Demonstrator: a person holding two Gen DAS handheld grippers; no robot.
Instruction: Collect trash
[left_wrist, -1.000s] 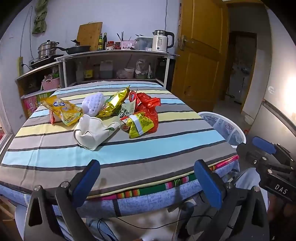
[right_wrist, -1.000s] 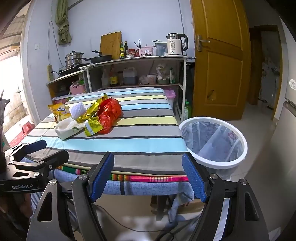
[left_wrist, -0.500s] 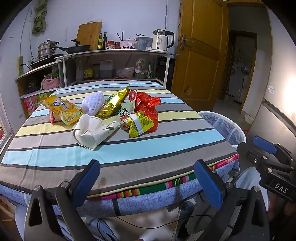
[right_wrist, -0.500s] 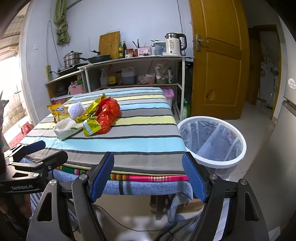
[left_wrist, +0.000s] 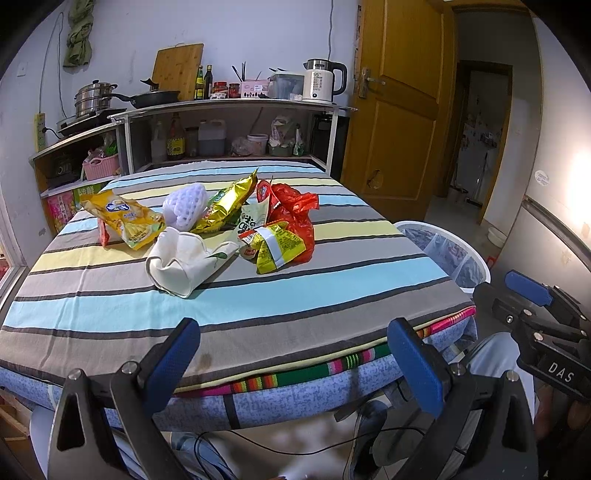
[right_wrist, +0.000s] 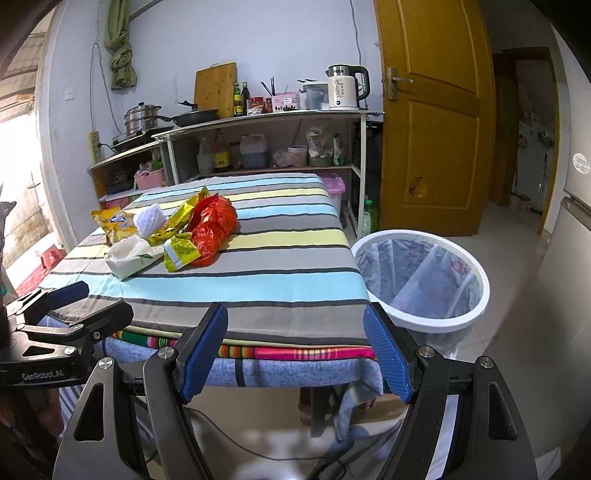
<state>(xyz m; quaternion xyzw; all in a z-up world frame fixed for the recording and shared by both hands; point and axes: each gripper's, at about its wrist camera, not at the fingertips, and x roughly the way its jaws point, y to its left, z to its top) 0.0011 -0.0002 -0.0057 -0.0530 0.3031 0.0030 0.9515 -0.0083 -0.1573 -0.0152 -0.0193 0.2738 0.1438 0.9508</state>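
A pile of trash lies mid-table on the striped cloth: a red plastic bag (left_wrist: 291, 218) (right_wrist: 214, 229), a yellow-green snack packet (left_wrist: 275, 249) (right_wrist: 181, 253), a gold wrapper (left_wrist: 227, 206), a white foam net (left_wrist: 184, 206), a yellow chip bag (left_wrist: 127, 219) and a white tissue pack (left_wrist: 184, 262) (right_wrist: 129, 256). A white bin (right_wrist: 421, 277) (left_wrist: 443, 254) with a clear liner stands on the floor right of the table. My left gripper (left_wrist: 295, 362) is open and empty before the near table edge. My right gripper (right_wrist: 295, 350) is open and empty, near the table's front right corner.
The striped table (left_wrist: 258, 295) has a front edge just ahead of both grippers. A kitchen shelf (left_wrist: 229, 110) with kettle, pans and bottles stands behind it. A yellow door (right_wrist: 432, 110) is at the right. The other gripper shows at each view's side.
Both grippers drifted very slightly; the scene is nearly the same. Nothing on the table moved.
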